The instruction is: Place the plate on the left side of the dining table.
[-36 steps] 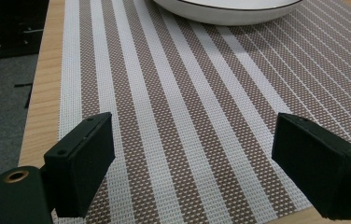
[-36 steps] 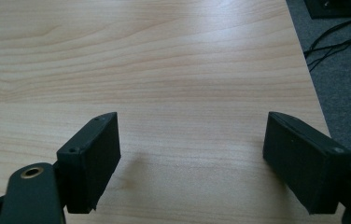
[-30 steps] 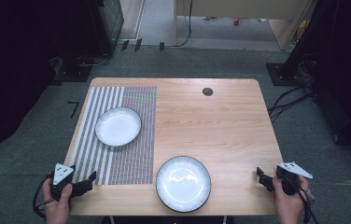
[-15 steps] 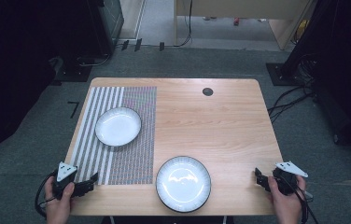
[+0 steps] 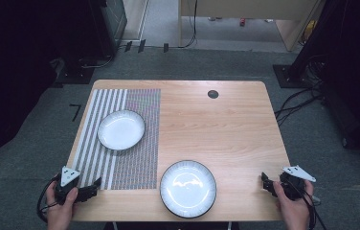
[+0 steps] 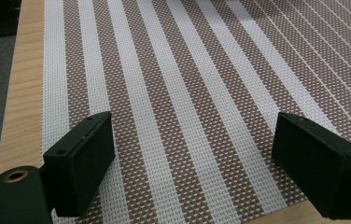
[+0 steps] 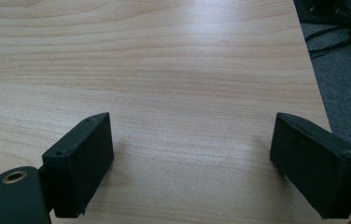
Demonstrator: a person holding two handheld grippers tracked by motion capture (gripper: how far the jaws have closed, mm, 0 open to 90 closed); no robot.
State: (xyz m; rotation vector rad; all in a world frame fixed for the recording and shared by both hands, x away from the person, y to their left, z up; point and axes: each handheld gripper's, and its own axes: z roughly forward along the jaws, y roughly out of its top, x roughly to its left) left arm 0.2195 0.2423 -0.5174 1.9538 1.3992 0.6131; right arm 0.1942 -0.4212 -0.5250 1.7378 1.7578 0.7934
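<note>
A striped woven placemat (image 5: 135,158) covers the left part of the wooden table (image 5: 226,129), and a small white plate (image 5: 120,129) rests on it. A larger white plate with a ribbed rim (image 5: 188,188) sits on bare wood near the front edge. My left gripper (image 5: 94,184) is open at the mat's front left corner; its jaws stand wide apart over the striped weave (image 6: 187,116) with nothing between them. At the table's front right edge my right gripper (image 5: 265,180) is open too, with only bare wood (image 7: 187,116) between its jaws.
A small black round disc (image 5: 212,94) lies near the table's far edge. Grey carpet surrounds the table, with cables (image 5: 298,103) on the floor to the right and dark equipment at both sides.
Both hands have drawn back slightly toward the front edge of the table. Both plates remain where they were.
</note>
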